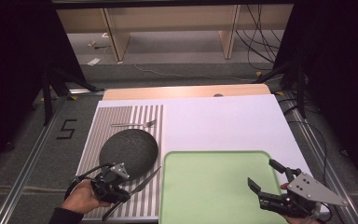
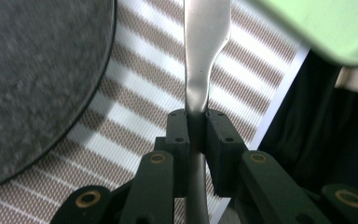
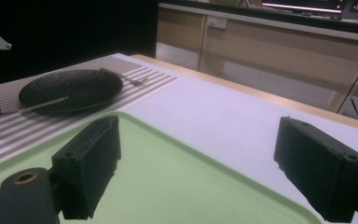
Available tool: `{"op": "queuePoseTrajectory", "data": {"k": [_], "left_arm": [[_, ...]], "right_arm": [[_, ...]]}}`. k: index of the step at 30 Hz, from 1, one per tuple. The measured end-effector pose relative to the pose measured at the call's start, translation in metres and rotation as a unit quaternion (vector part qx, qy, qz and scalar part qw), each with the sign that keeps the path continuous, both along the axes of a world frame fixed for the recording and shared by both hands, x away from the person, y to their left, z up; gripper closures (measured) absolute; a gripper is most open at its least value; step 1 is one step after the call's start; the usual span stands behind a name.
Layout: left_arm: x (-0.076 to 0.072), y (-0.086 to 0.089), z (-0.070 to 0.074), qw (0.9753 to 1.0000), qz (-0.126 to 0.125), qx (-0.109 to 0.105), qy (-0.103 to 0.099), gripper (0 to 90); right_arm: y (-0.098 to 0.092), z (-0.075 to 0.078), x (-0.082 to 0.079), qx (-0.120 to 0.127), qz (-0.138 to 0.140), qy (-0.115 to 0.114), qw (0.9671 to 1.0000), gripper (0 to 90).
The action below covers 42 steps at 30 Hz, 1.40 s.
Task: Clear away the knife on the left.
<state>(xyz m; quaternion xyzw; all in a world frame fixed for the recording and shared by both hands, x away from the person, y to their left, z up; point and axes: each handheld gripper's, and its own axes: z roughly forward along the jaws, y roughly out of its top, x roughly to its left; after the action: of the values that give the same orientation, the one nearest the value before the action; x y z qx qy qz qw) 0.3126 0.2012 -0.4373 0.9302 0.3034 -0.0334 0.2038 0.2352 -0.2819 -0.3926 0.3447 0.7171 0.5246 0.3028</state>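
Observation:
A metal knife (image 1: pixel 140 185) lies at a slant over the striped placemat (image 1: pixel 103 127), and my left gripper (image 1: pixel 123 192) is shut on its handle (image 2: pixel 196 93). The knife points toward the near right rim of the dark round plate (image 1: pixel 128 150) and the left edge of the green tray (image 1: pixel 214 186). A fork (image 1: pixel 133 123) lies on the placemat beyond the plate. My right gripper (image 1: pixel 265 175) is open above the tray's right part, and in its own view the right gripper (image 3: pixel 200 158) has nothing between its jaws.
The placemat and tray sit on a white board (image 1: pixel 223 121) over a wooden table. A metal frame rail (image 1: pixel 28 158) runs along the left, with cables on the floor at the right. In the right gripper view the plate (image 3: pixel 74 86) and fork (image 3: pixel 130 79) lie far left.

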Motion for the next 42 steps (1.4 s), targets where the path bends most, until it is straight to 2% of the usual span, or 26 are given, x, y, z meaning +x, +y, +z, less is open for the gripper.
{"op": "queuePoseTrajectory", "data": {"k": [7, 8, 9, 11, 13, 16, 20, 25, 29, 35, 39, 42], "left_arm": [[-0.003, -0.013, 0.012, 0.9981, 0.016, -0.058, -0.007, 80.0], [-0.004, -0.016, 0.014, 0.9975, 0.015, -0.069, -0.009, 80.1], [-0.005, -0.018, 0.016, 0.9963, 0.002, -0.086, -0.011, 80.1], [-0.006, -0.023, 0.019, 0.9927, -0.001, -0.121, -0.002, 80.1], [-0.009, -0.032, 0.022, 0.9914, -0.008, -0.13, -0.01, 80.1], [-0.011, -0.044, 0.024, 0.99, -0.012, -0.141, -0.006, 80.1], [-0.014, -0.057, 0.025, 0.9918, -0.023, -0.126, -0.003, 80.1], [-0.016, -0.069, 0.029, 0.9908, -0.028, -0.132, -0.002, 80.1], [-0.016, -0.08, 0.031, 0.9912, -0.034, -0.128, -0.002, 80.1], [-0.009, -0.093, 0.031, 0.9922, -0.04, -0.118, -0.005, 80.1], [-0.002, -0.1, 0.032, 0.9925, -0.035, -0.117, -0.011, 80.1], [0.003, -0.105, 0.033, 0.9939, -0.032, -0.104, -0.018, 80.1]], "right_arm": [[0.0, 0.0, 0.0, 0.001, 0.0, -0.001, 1.0, 15.5], [0.0, 0.0, 0.0, 0.001, 0.0, -0.001, 1.0, 15.5], [0.0, 0.0, 0.0, 0.001, 0.0, 0.0, 1.0, 15.5], [0.0, 0.0, 0.0, 0.0, 0.0, -0.001, 1.0, 15.4], [0.0, 0.0, 0.0, -0.001, 0.0, 0.0, 1.0, 15.5], [0.0, 0.0, 0.0, -0.001, 0.0, 0.0, 1.0, 15.4], [0.0, 0.0, 0.0, 0.001, 0.0, -0.001, 1.0, 15.4], [0.0, 0.0, 0.0, 0.0, -0.001, 0.0, 1.0, 15.4], [0.0, 0.0, 0.0, 0.001, -0.002, 0.0, 1.0, 15.4], [-0.001, 0.0, 0.0, 0.003, -0.002, -0.001, 1.0, 15.5], [0.0, 0.0, 0.0, 0.002, -0.002, 0.0, 1.0, 15.4], [0.0, -0.001, 0.0, 0.002, -0.002, -0.001, 1.0, 15.5]]}}
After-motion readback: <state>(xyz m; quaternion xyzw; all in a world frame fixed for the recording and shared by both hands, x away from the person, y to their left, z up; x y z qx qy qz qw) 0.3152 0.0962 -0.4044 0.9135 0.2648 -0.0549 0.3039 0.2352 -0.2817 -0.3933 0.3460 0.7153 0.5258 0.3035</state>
